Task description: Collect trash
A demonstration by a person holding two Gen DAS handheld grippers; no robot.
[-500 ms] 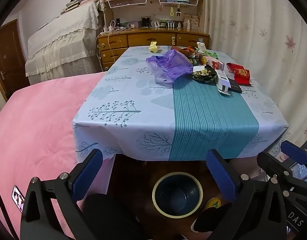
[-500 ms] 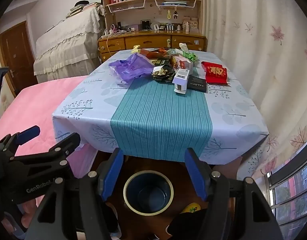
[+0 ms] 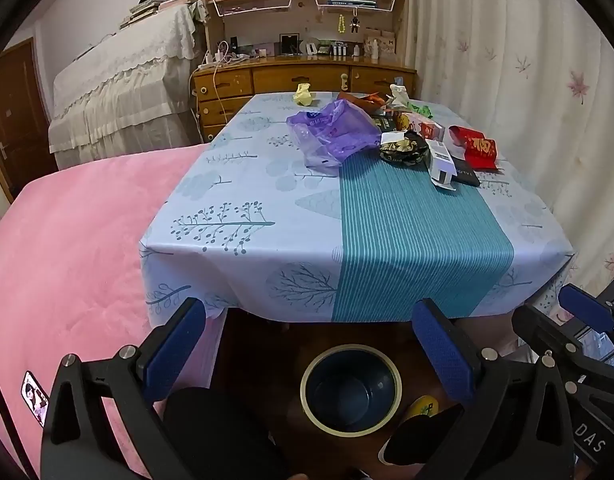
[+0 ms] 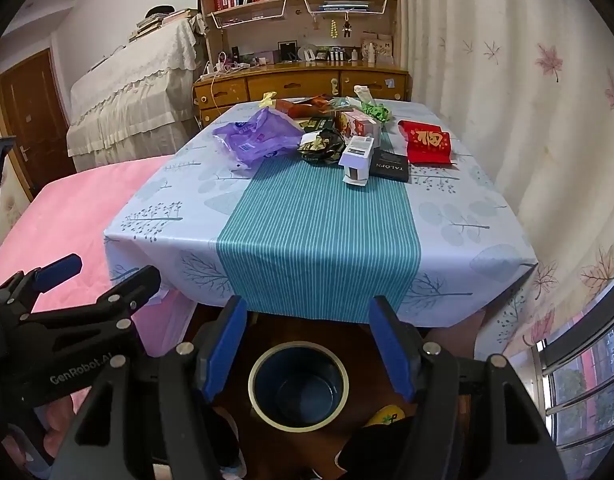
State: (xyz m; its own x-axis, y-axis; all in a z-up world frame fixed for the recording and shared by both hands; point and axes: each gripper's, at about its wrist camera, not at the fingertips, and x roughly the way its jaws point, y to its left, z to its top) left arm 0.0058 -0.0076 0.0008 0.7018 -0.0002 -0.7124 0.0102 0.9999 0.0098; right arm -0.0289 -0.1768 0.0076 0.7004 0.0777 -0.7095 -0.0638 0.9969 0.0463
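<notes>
A: Anything different from half a second back?

B: Nothing; the left gripper has stayed wide apart and empty, the right gripper partly apart and empty, both above the blue bin on the near floor.

A: The trash?

B: At the table's far end: purple bag, white carton, red packet; the heap behind blurs together.

A: Writing?

B: "TALOFN" on the black box; "GenRobot.AI" on the left gripper's body.
</notes>
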